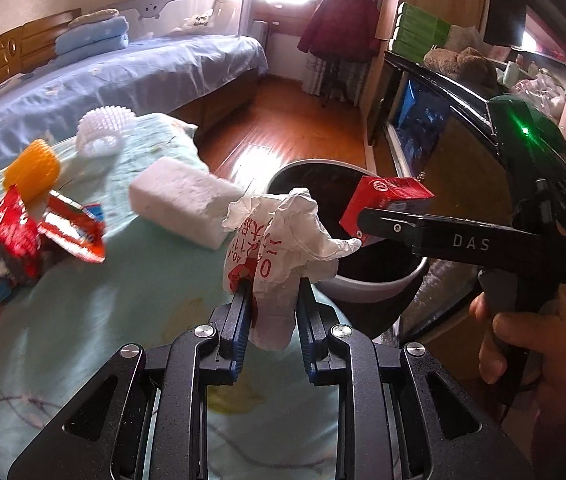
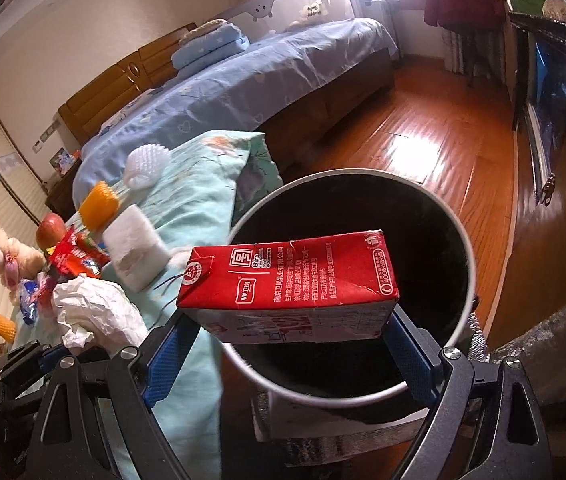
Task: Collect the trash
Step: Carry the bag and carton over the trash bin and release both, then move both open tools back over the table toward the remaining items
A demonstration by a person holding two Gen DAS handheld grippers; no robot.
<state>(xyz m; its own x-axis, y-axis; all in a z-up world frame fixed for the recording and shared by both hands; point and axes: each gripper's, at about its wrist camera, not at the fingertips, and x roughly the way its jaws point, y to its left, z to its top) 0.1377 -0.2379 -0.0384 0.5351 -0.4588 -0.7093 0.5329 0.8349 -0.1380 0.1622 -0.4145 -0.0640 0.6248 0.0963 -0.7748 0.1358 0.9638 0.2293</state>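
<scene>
1. My left gripper (image 1: 271,284) is clamped on a crumpled white wrapper (image 1: 279,236) with red print. The wrapper bulges out above the blue finger pads and leans toward 1 o'clock, and its right-hand flap reaches the near-left rim of the trash bin (image 1: 367,292) in this view.
2. My right gripper (image 2: 287,336) pinches a red milk carton (image 2: 291,276) lengthwise, one pad at each end. In the right wrist view the carton lies level over the bin's dark mouth (image 2: 435,240).
3. From the left wrist view the carton (image 1: 383,196) sits at 2 o'clock from the wrapper, over the far side of the bin, with the right gripper's black finger (image 1: 395,226) running beneath it.
4. The bin's pale rim (image 2: 471,264) is round. Open dark space shows beyond the carton from 10 to 2 o'clock, and a narrower strip shows below it at 6 o'clock.
5. The bin's left side stands just beside the edge of the green cloth-covered surface (image 1: 155,280). I cannot tell if they touch.
6. On that cloth at 10 o'clock of the left gripper lies a white foam block (image 1: 183,208), near the edge by the bin.
7. Further left lie red snack wrappers (image 1: 35,232), an orange foam net (image 1: 33,170) and a white foam net (image 1: 101,132).
8. Bare wood floor (image 2: 423,136) opens beyond the bin at 12 o'clock, between the bed (image 2: 243,80) and the dark cabinet (image 2: 555,128).
</scene>
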